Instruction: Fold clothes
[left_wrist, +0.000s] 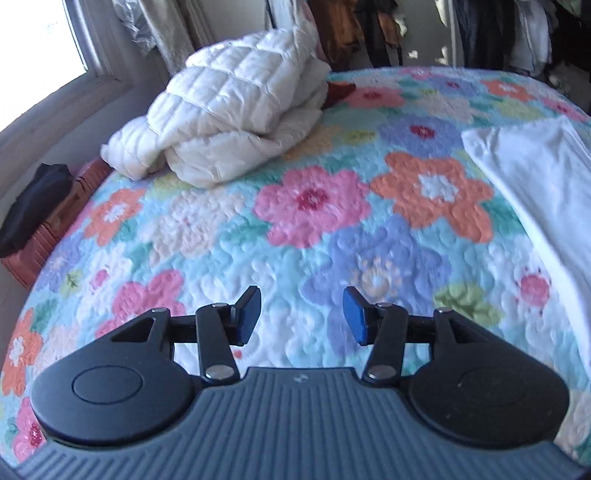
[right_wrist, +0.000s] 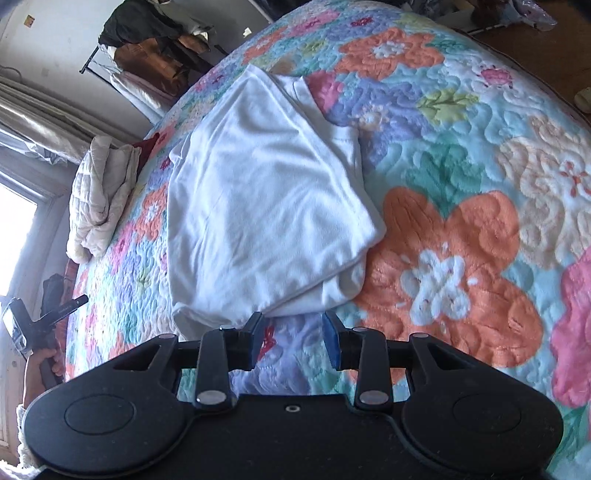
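Observation:
A folded white garment (right_wrist: 266, 206) lies flat on the flowered quilt (right_wrist: 461, 236). Its near edge sits just beyond my right gripper (right_wrist: 293, 334), which hangs open above the quilt with nothing between its blue pads. In the left wrist view the same white garment (left_wrist: 535, 192) shows at the right edge. My left gripper (left_wrist: 301, 314) is open over bare quilt (left_wrist: 229, 229), well left of the garment and holding nothing. The left gripper (right_wrist: 40, 325) also appears at the far left of the right wrist view, in a person's hand.
A crumpled white puffy jacket (left_wrist: 236, 122) lies at the far side of the bed, with a dark red item (left_wrist: 340, 90) behind it. Hanging clothes (left_wrist: 480, 33) line the back wall. A window (left_wrist: 40, 40) is at the left; a reddish box (left_wrist: 48, 225) stands beside the bed.

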